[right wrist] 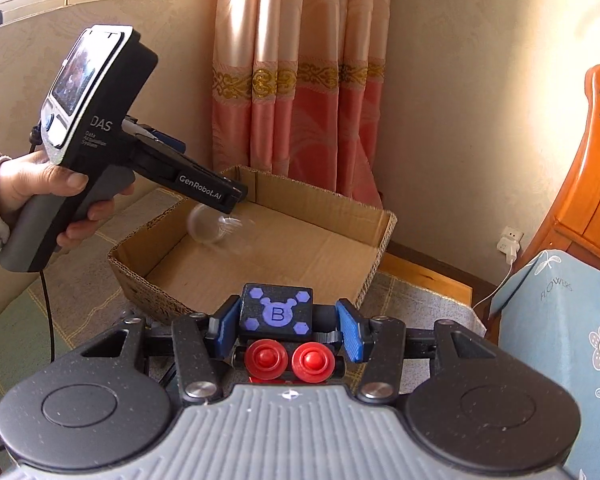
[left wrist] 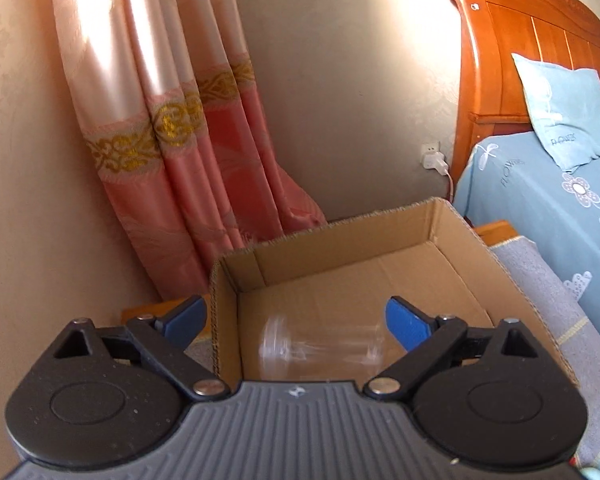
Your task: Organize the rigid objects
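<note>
Over the cardboard box [left wrist: 452, 264], your left gripper [left wrist: 296, 320] has its fingers [left wrist: 406, 322] spread wide, with nothing between them. A clear plastic cup [left wrist: 320, 346] shows blurred just ahead of and below those fingers, inside the box walls; whether it is falling or already resting on the box floor cannot be told. From the left wrist view its long axis runs across the fingers, side to side, with one round end toward the left finger; which end is the mouth cannot be told through the blur. The right wrist view places the same cup [right wrist: 214, 228] directly beneath the left gripper's tip [right wrist: 232, 200], near the box's far left corner. Your right gripper [right wrist: 286, 328] holds a black toy block [right wrist: 278, 312] marked with a purple B, with two red knobs [right wrist: 288, 360] below it; the blue fingers [right wrist: 350, 332] bracket it on both sides and appear to pinch it. That block sits short of the box's near wall [right wrist: 148, 292], so it lies outside the box, with the open interior straight ahead of the fingers. Its lettered face points back toward the camera and it has no marked long axis. Judgement: the cup is delivered, and the right hand is the one placed to bring the block forward over the near wall. The box stands on a cloth-covered counter [right wrist: 416, 296] beside the bed [left wrist: 540, 208].
</note>
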The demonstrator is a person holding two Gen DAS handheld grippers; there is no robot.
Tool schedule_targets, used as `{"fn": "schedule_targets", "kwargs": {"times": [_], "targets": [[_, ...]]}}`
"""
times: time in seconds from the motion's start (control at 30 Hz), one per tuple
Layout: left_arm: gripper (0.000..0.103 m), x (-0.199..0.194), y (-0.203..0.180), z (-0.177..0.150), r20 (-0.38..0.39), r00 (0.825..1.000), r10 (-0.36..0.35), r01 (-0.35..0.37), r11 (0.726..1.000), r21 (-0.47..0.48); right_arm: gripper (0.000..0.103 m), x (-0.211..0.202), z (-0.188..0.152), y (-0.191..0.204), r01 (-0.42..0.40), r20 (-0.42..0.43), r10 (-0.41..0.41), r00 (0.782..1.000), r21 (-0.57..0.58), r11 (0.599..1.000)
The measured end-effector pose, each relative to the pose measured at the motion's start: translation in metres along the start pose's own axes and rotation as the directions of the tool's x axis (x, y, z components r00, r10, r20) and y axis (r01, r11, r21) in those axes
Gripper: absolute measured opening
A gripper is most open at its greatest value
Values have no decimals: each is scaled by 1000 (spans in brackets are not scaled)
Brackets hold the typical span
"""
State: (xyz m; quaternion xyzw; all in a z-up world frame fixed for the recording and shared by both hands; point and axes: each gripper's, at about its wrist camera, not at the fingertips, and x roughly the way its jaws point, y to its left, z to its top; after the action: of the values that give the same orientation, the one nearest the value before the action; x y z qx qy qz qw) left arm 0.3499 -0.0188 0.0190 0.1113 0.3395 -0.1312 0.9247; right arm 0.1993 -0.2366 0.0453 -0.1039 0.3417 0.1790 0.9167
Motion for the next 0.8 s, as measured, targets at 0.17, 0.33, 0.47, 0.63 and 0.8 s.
{"fn": "schedule_targets", "kwargs": {"times": [0.17,0.33,0.47,0.63,0.8], "targets": [[97,-28,-2,-25,17,1000,-1,0,1000,28,56,8,4,4,-1,-18,1,1000,-13,1000],[100,-70,-4,-54,11,1000,20,-21,999,48,56,14,12,7,-1,-26,1,1000,-18,1000],[102,-105,-4,-83,30,998,46,-47,998,43,56,25,23,9,1,-35,-2,999,-14,1000],[102,-123,-1,-116,9,997,75,-75,997,3,56,54,41,3,5,-63,-3,998,20,1000],[102,-126,4,-140,-22,996,91,-91,996,-21,56,91,61,-12,18,-107,-10,994,69,997]]}}
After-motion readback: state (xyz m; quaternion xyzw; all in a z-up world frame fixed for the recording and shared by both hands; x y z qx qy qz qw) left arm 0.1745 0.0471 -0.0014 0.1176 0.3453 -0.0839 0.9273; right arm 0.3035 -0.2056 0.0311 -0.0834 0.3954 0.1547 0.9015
